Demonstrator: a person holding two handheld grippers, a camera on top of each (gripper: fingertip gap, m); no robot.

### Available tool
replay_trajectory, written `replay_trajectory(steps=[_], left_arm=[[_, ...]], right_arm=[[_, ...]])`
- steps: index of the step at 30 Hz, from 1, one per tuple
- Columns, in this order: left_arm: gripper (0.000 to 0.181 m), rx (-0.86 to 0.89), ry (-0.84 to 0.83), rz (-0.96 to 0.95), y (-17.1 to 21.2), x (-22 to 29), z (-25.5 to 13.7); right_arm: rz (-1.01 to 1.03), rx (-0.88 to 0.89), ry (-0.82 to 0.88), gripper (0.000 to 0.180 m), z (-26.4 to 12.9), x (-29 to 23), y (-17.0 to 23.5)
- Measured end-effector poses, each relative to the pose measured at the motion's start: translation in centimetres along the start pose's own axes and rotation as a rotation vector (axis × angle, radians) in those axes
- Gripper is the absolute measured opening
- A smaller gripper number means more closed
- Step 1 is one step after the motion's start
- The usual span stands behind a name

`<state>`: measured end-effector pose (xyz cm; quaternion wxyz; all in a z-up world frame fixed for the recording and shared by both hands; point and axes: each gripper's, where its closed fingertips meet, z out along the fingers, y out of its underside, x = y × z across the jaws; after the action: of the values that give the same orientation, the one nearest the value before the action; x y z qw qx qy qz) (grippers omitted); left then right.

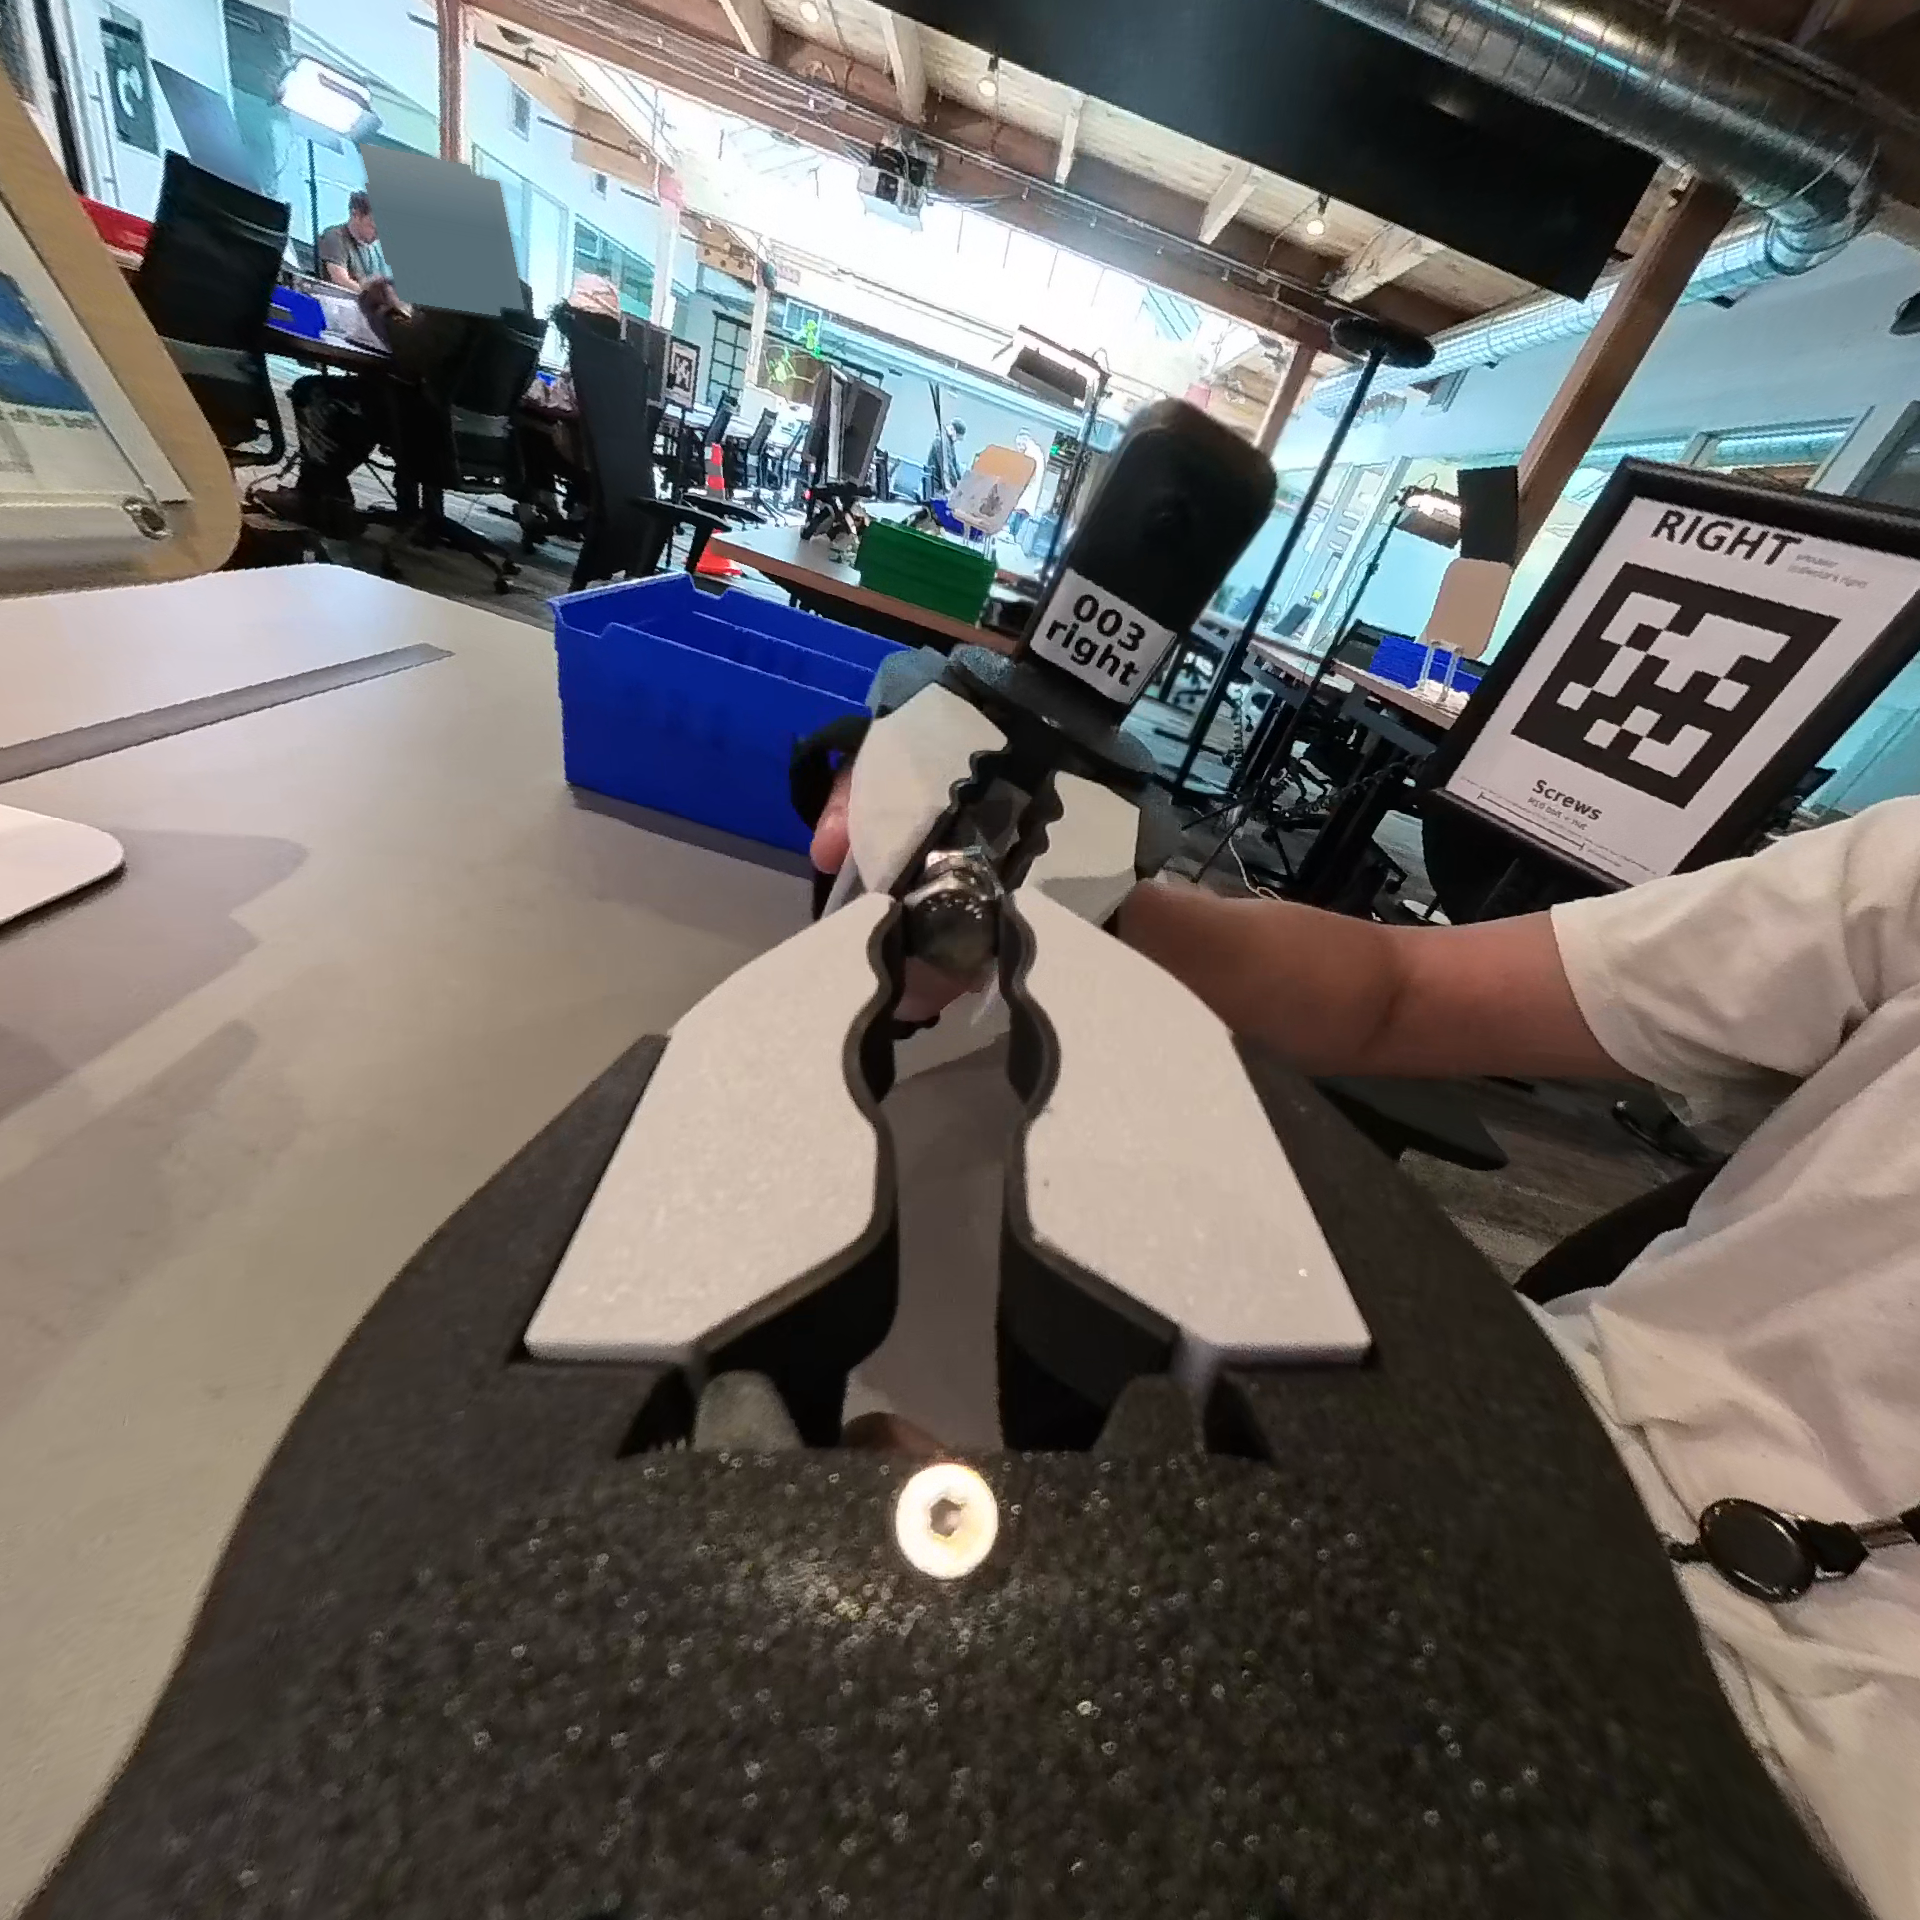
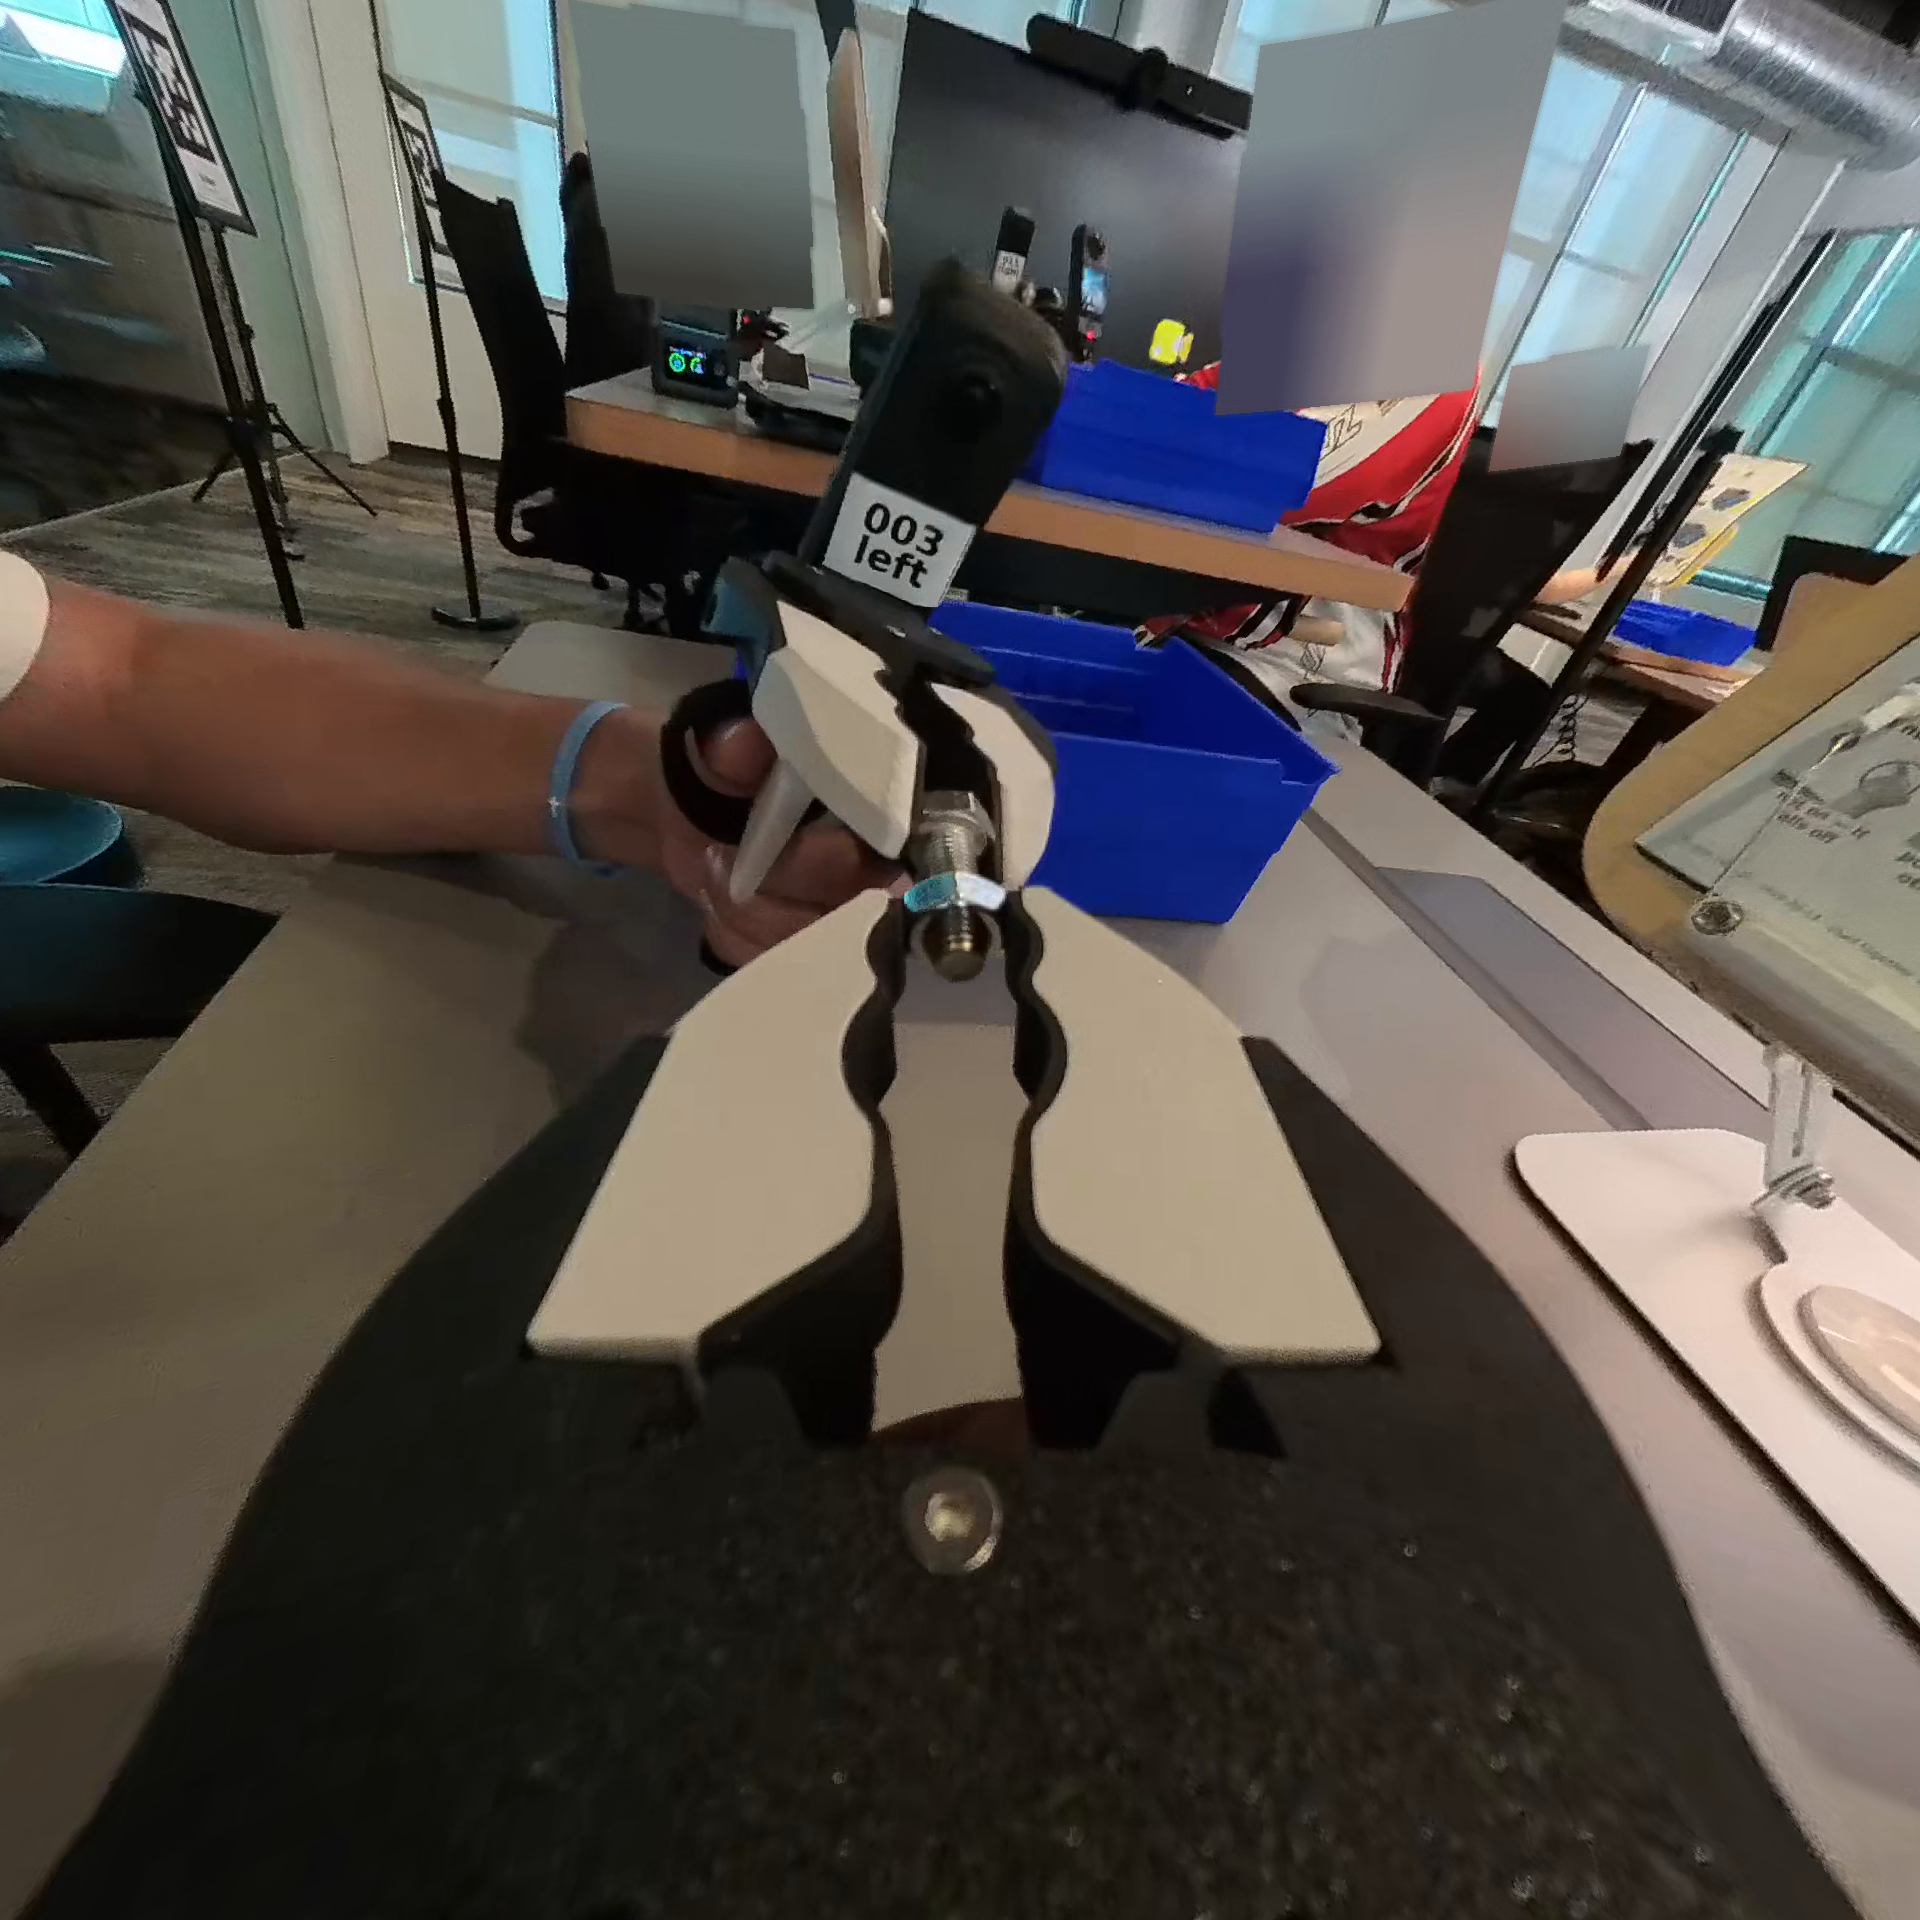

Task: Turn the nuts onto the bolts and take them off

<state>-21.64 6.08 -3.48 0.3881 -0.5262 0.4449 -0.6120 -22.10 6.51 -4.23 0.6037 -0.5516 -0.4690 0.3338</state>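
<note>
A steel bolt (image 2: 943, 844) is held in the air between my two grippers, which face each other tip to tip above the grey table (image 1: 312, 987). My left gripper (image 1: 940, 912) is shut on the bolt's head (image 1: 940, 925). In the right wrist view the left gripper (image 2: 951, 821) shows farther off, clamped on that head. My right gripper (image 2: 951, 896) is shut on a thin nut (image 2: 954, 890) on the thread, with the bolt's end (image 2: 951, 940) sticking through toward the camera. The right gripper (image 1: 961, 847) also shows in the left wrist view, holding the nut (image 1: 954, 862).
A blue bin (image 1: 675, 707) stands on the table behind the grippers, and shows in the right wrist view (image 2: 1143, 790). A framed marker sign (image 1: 1662, 675) stands at the right. A white stand base (image 2: 1662, 1247) lies on the table. The person's forearms (image 1: 1299, 977) reach in from the sides.
</note>
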Motion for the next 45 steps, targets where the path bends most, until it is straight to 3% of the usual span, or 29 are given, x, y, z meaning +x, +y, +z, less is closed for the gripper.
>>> replay_trajectory(steps=[4,7,9,12,15,16,21,24,28,31,33,36,38,40,42,45], left_arm=[[0.019,0.013,-0.008,-0.016,-0.2,-0.2,0.0],[0.050,0.056,-0.020,0.026,-1.2,0.1,-0.4],[0.056,0.089,-0.125,0.089,-2.1,-1.1,-1.1],[0.062,0.054,-0.540,0.261,-2.4,-6.3,-3.1],[0.057,-0.047,-1.219,0.398,-2.1,-12.4,-9.5],[0.059,-0.072,-1.285,0.418,-1.8,-12.8,-10.2],[0.058,-0.073,-1.241,0.293,-0.1,-13.0,-9.3],[0.057,-0.073,-1.171,0.187,0.8,-13.1,-8.4],[0.054,-0.108,-1.107,0.129,1.9,-13.3,-7.7],[0.053,-0.125,-1.067,0.094,2.5,-13.1,-7.0],[0.053,-0.135,-1.048,0.086,2.7,-12.8,-6.6],[0.053,-0.143,-1.058,0.123,2.3,-12.5,-6.4],[0.053,-0.153,-1.074,0.168,2.0,-12.4,-6.6],[0.052,-0.154,-1.096,0.211,1.6,-12.3,-6.9],[0.051,-0.150,-1.105,0.234,1.2,-12.1,-7.0],[0.050,-0.151,-1.098,0.236,1.2,-12.0,-6.8]], right_arm=[[0.003,0.001,0.008,0.018,0.0,0.2,0.0],[0.009,0.005,0.044,0.018,-0.5,1.1,-0.1],[0.014,-0.003,0.102,0.018,-1.0,2.4,0.2],[0.031,-0.022,0.217,0.018,-1.8,4.7,0.9],[0.067,-0.043,0.332,0.018,-2.5,6.8,1.7],[0.085,-0.051,0.367,0.018,-2.7,7.4,2.0],[0.136,-0.072,0.423,0.018,-3.2,8.2,2.4],[0.110,-0.071,0.531,0.017,-5.9,8.4,0.0],[-0.066,-0.129,0.873,0.018,-16.2,9.6,-6.3],[-0.008,-0.154,1.086,0.017,-26.0,12.4,-7.5],[0.133,-0.261,1.143,0.018,-31.1,15.0,-3.8],[0.414,-0.396,1.151,0.018,-36.1,17.5,5.4],[0.583,-0.517,1.164,0.018,-38.2,17.9,11.5],[0.628,-0.660,1.171,0.018,-39.4,17.9,15.8],[0.651,-0.784,1.154,0.019,-40.0,17.7,18.5],[0.690,-0.821,1.120,0.019,-39.7,17.4,19.5]])
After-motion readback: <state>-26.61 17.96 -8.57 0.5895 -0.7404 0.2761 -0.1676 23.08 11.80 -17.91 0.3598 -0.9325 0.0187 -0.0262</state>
